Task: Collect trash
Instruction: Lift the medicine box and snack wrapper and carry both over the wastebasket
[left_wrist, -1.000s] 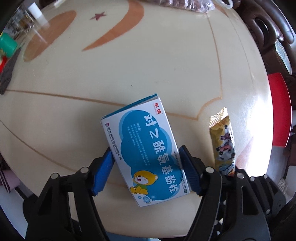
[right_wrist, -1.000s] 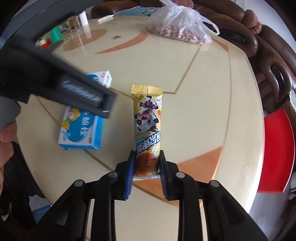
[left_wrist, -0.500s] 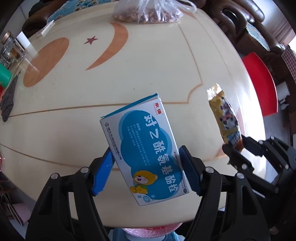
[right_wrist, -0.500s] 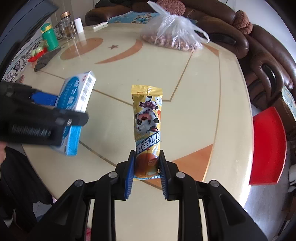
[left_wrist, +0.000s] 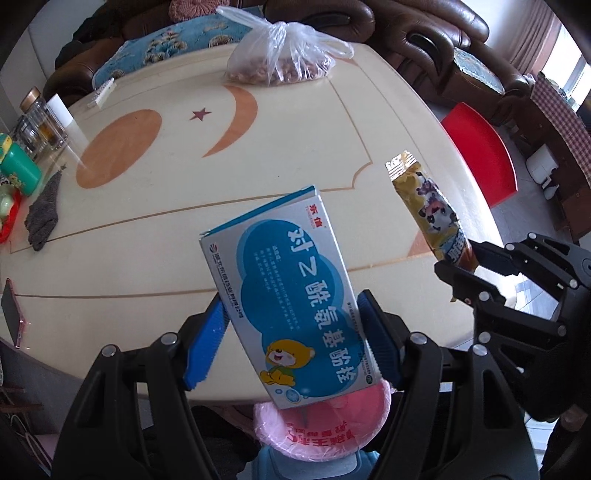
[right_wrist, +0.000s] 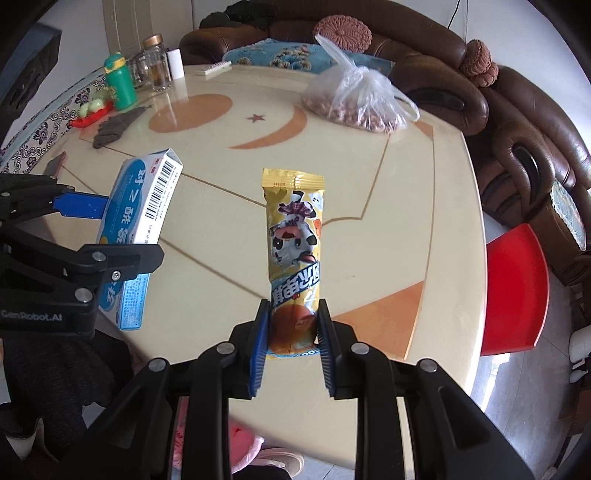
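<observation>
My left gripper (left_wrist: 291, 343) is shut on a blue and white medicine box (left_wrist: 291, 291) and holds it in the air over the near table edge. The box also shows in the right wrist view (right_wrist: 136, 225). My right gripper (right_wrist: 291, 343) is shut on the lower end of a yellow snack wrapper (right_wrist: 293, 243) with a cow picture, held up above the table. The wrapper shows at the right in the left wrist view (left_wrist: 428, 210). A pink-lined bin (left_wrist: 321, 428) sits below the table edge, under the box.
The round cream table (right_wrist: 406, 206) holds a plastic bag of nuts (right_wrist: 358, 99), a green bottle (right_wrist: 120, 83), glass jars (right_wrist: 157, 66), a grey cloth (right_wrist: 114, 127) and a phone (left_wrist: 13, 314). Brown sofas (right_wrist: 524, 122) and a red stool (right_wrist: 517, 291) stand around it.
Both grippers have lifted and drawn back from the table with the box and the wrapper in them. The pink bin has come into view below the left gripper.
</observation>
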